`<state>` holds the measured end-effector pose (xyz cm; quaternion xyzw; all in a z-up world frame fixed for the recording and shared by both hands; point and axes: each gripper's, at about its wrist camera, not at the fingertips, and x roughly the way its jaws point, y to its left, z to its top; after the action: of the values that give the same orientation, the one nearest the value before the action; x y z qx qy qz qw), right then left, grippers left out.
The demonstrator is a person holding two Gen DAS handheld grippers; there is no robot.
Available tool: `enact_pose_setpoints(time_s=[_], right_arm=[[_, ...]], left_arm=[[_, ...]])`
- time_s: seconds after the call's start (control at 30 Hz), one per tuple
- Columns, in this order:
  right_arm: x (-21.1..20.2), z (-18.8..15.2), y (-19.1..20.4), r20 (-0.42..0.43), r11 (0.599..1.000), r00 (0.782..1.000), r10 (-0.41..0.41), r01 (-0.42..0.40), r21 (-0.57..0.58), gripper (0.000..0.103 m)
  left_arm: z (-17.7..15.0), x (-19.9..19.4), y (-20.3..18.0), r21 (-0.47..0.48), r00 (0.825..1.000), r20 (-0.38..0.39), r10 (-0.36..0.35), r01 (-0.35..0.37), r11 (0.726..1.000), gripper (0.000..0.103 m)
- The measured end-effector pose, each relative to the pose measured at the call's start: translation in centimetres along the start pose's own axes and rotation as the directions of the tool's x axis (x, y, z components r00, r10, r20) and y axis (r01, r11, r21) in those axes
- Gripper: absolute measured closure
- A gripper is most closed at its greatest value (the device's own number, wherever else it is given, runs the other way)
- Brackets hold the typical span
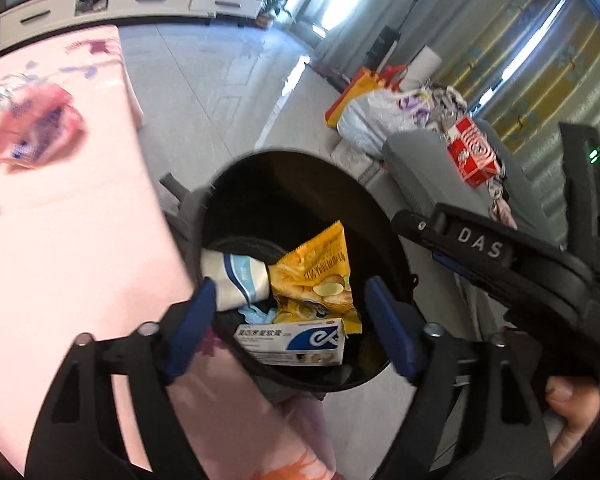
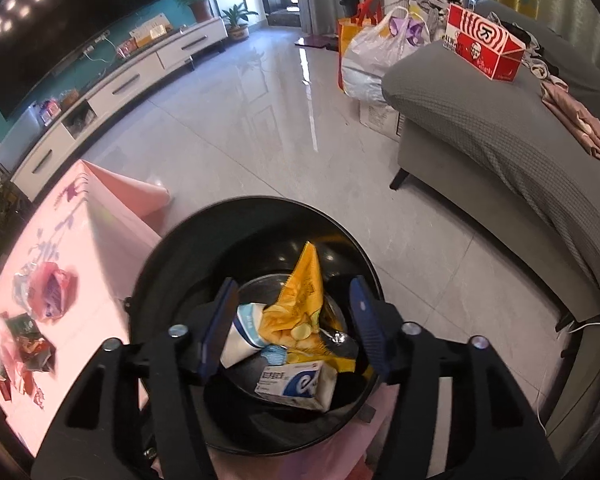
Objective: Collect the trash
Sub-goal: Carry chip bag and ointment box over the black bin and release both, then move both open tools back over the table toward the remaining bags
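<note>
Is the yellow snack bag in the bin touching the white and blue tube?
Touching. In the right wrist view the yellow snack bag lies against the white and blue tube, no gap between them.

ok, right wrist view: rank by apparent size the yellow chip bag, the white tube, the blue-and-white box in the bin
1. Yellow chip bag, clearly largest.
2 and 3. White tube and blue-and-white box look similar; the tube is partly hidden by a finger and the box lies nearer the camera, so no ranking.

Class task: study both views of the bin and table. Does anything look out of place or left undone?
Yes. Crumpled wrappers lie on the pink table, not in the black bin, which already holds a yellow snack bag, a tube and a small box.
</note>
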<state>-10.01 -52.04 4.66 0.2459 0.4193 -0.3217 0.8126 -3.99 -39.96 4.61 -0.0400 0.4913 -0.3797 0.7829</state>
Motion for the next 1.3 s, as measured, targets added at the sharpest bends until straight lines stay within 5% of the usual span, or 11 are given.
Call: enact_pose_setpoints(time_s=[0.17, 0.47, 0.63, 0.83, 1.03, 1.13, 1.23, 1.3], right_arm=[[-1.9, 0.0, 1.2, 0.069, 1.0, 0.998, 0.004, -0.004, 0.008, 0.015], [-5.7, -1.2, 6.2, 0.188, 0.993, 0.979, 0.081, -0.063, -0.098, 0.006], [-7.7, -2.2, 8.9, 0.248, 0.984, 0.956, 0.158, -0.131, -0.123, 0.003], [-7.6, -3.2, 12.8, 0.27, 0.974, 0.945, 0.186, -0.141, -0.177, 0.003], [-7.0, -4.9, 16.4, 0.21, 0.916, 0.901, 0.379, -0.335, -0.219, 0.003], [-6.8, -6.6, 18.5, 0.271, 0.92, 0.885, 0.378, -0.327, -0.217, 0.003], [-6.0, -8.5, 21.2, 0.283, 0.909, 0.88, 0.382, -0.302, -0.289, 0.003], [-5.2, -9.5, 22.5, 0.246, 0.89, 0.881, 0.404, -0.317, -0.327, 0.003]], left_arm=[[0.1, -4.4, 2.3, -0.012, 0.993, 0.101, 0.054, -0.053, 0.999, 0.003], [-0.6, -11.7, 7.2, -0.114, 0.965, 0.202, 0.17, -0.149, 0.982, 0.003], [-1.8, -16.9, 10.8, -0.202, 0.922, 0.266, 0.282, -0.233, 0.951, 0.003], [-4.6, -21.7, 14.6, -0.227, 0.827, 0.33, 0.456, -0.4, 0.888, 0.003], [-7.3, -24.1, 20.0, -0.302, 0.789, 0.29, 0.542, -0.462, 0.834, 0.003], [-8.5, -24.2, 22.5, -0.331, 0.773, 0.289, 0.565, -0.473, 0.816, 0.003], [-9.1, -23.2, 24.9, -0.353, 0.741, 0.251, 0.623, -0.53, 0.771, 0.003], [-9.2, -22.6, 25.9, -0.372, 0.756, 0.22, 0.617, -0.519, 0.769, 0.003]])
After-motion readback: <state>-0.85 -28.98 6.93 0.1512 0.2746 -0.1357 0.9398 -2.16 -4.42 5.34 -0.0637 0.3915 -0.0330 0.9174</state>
